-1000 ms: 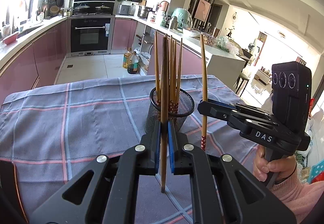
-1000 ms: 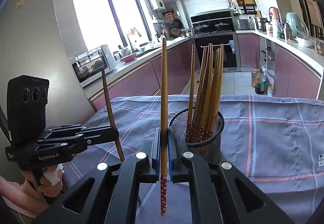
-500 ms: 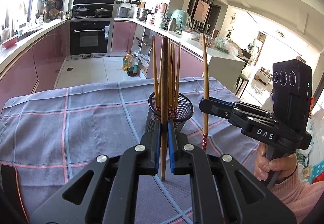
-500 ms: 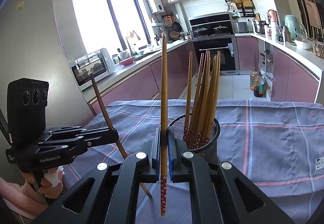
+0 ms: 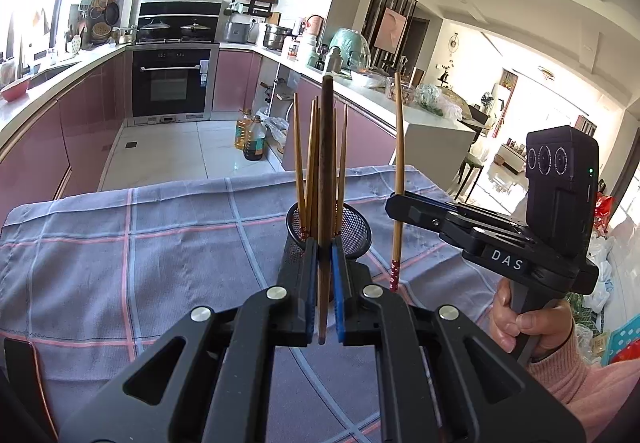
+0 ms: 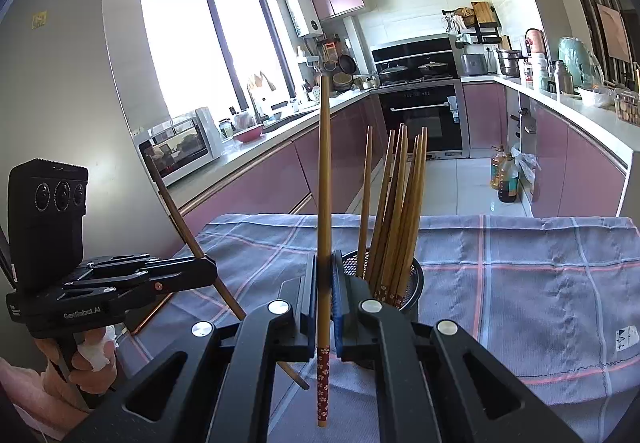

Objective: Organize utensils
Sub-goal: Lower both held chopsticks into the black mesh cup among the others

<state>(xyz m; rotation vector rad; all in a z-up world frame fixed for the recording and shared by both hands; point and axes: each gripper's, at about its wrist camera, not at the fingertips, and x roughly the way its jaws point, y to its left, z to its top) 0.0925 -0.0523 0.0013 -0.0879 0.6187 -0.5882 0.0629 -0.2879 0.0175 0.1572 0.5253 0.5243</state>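
My left gripper (image 5: 324, 245) is shut on a dark brown chopstick (image 5: 325, 163) that stands about upright just in front of the black mesh cup (image 5: 354, 229). Several bamboo chopsticks (image 5: 308, 163) stand in the cup. To the cup's right, my right gripper (image 5: 395, 203) is shut on a light bamboo chopstick (image 5: 399, 147) with its red patterned end down. In the right wrist view the right gripper (image 6: 325, 271) clamps that chopstick (image 6: 324, 183) left of the cup (image 6: 416, 283). There the left gripper (image 6: 208, 271) holds the dark chopstick (image 6: 176, 211) leaning.
A grey-blue checked cloth (image 5: 120, 243) covers the table (image 6: 520, 283). A hand in a pink sleeve (image 5: 520, 323) holds the right gripper's handle. Beyond the far table edge lie the kitchen floor, oil bottles (image 5: 252, 139) and pink cabinets.
The dark chopstick in my left gripper leans more, its top tipped to the left in the right wrist view. The cup sits a little closer behind both grippers. Both grips are unchanged.
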